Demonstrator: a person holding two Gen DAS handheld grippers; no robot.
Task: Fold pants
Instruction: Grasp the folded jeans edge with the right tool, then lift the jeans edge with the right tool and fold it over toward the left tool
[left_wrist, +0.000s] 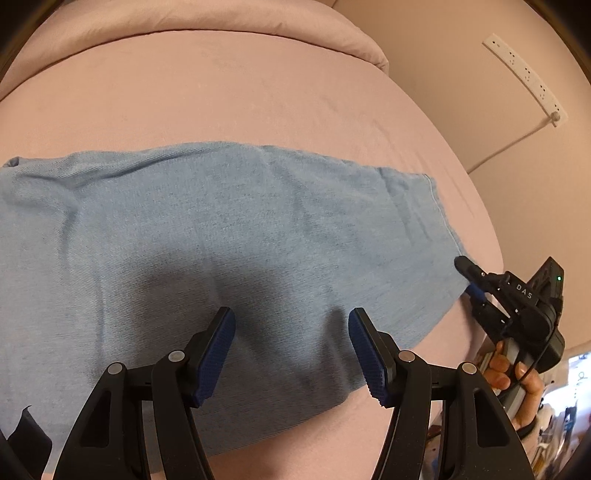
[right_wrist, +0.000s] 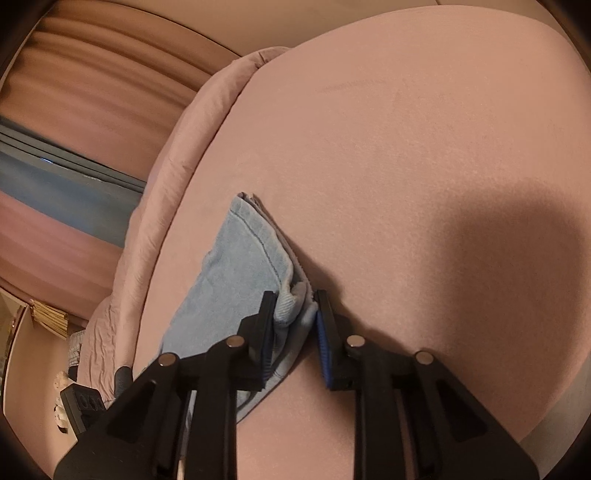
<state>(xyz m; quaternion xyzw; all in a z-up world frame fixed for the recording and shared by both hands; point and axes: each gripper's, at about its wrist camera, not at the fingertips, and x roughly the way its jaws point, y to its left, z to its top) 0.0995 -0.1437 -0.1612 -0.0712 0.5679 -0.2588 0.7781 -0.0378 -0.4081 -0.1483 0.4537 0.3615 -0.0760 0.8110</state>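
Observation:
Light blue denim pants (left_wrist: 229, 236) lie flat across a pink bed, hem end at the right. My left gripper (left_wrist: 291, 332) is open and empty, hovering just above the middle of the pants. My right gripper (left_wrist: 467, 277) sits at the hem corner on the right side. In the right wrist view the right gripper (right_wrist: 295, 314) has its jaws partly apart around the bunched hem corner of the pants (right_wrist: 240, 280), with cloth between the pads (right_wrist: 323, 347); a firm pinch is not clear.
The pink bed sheet (left_wrist: 221, 92) spreads all around. A rolled pink duvet (left_wrist: 184, 22) lies along the far edge. A white power strip (left_wrist: 524, 77) hangs on the wall at right. Curtains (right_wrist: 92, 92) and clutter stand beyond the bed.

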